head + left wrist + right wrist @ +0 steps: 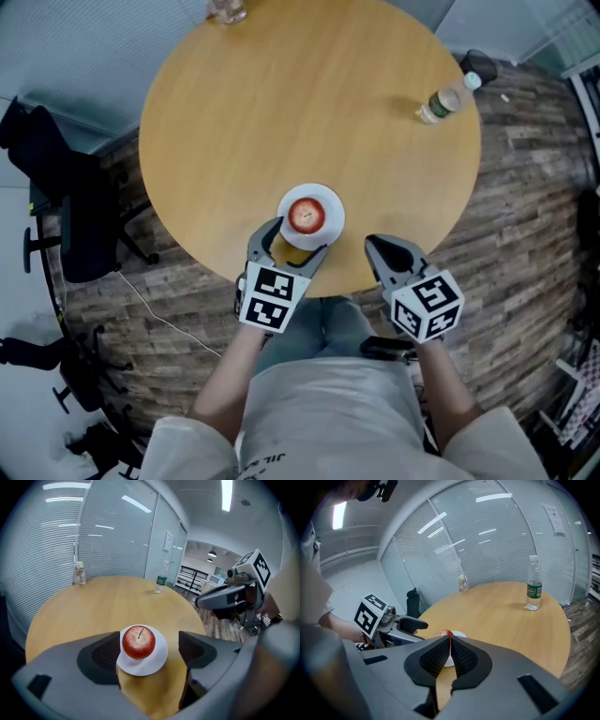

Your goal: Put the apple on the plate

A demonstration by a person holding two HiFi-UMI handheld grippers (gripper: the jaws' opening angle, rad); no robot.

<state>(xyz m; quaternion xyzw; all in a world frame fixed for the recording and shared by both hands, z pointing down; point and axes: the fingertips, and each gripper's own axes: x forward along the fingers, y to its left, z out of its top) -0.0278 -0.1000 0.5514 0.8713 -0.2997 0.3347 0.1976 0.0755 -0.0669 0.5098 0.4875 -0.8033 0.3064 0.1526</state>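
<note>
A red apple point(306, 216) sits upright on a small white plate point(330, 225) near the front edge of the round wooden table point(309, 103). My left gripper point(289, 246) is open just behind the plate on the near side. In the left gripper view the apple point(138, 642) and plate point(154, 663) lie between and beyond the pads point(105, 656), untouched. My right gripper point(378, 246) is to the right of the plate, off the table's rim, shut with nothing in it. In the right gripper view its jaws point(450, 644) meet, and the apple point(444, 633) just peeks over them.
A water bottle point(448, 98) stands at the table's far right, and a small glass jar point(227, 9) at the far edge. A black chair point(66, 216) stands left of the table. Wood-plank floor surrounds the table.
</note>
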